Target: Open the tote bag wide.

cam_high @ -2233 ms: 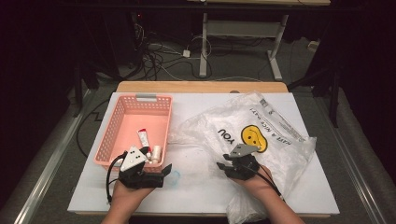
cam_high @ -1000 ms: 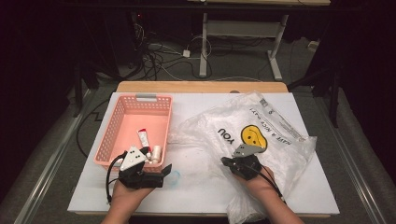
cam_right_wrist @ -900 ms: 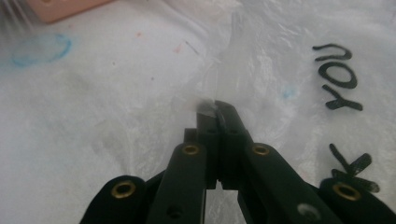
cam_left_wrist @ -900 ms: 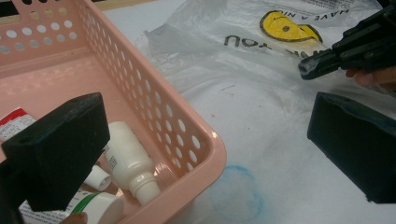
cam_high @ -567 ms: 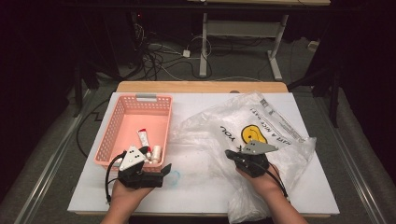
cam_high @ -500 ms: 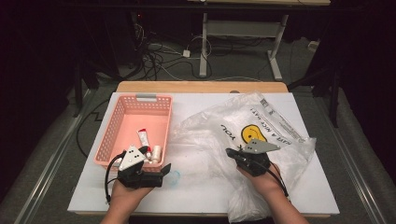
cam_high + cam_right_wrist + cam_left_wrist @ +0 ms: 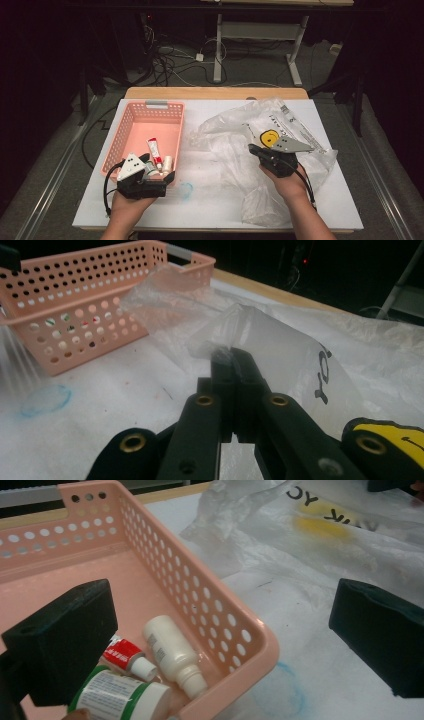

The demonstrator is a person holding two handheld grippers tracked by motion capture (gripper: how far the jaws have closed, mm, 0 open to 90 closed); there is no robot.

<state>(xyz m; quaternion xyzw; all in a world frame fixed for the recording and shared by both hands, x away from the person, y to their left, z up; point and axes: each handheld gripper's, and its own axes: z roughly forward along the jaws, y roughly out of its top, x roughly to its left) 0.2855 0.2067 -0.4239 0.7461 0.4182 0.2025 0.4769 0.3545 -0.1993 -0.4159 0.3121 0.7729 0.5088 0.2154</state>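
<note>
Clear plastic, thin and crinkly, is what we're dealing with: a big printed plastic bag sprawled on the white tabletop just right of the pink basket. That basket is my landmark for everything.

Right claw has its jaws pressed fully together on a fold of the bag's film, on the side of the bag facing the basket, and that pinched bit stands up off the tabletop like a little tent. Left claw sits at the basket's near corner with jaws spread wide, gripping nothing; one jaw hangs over the inside, the other over the tabletop just outside the rim.

Inside the basket, at its near end: a small white bottle, a red-and-white tube and a green-and-white container, all lying close together.

Handling-wise I'd say the bag weighs next to nothing, is totally floppy and pretty slippery, so a pinch on a single layer could slide out or stretch it. Grabbing a doubled fold or the edge by the opening seems the safer bet, and the free claw could take the opposite edge to hold the mouth open.
</note>
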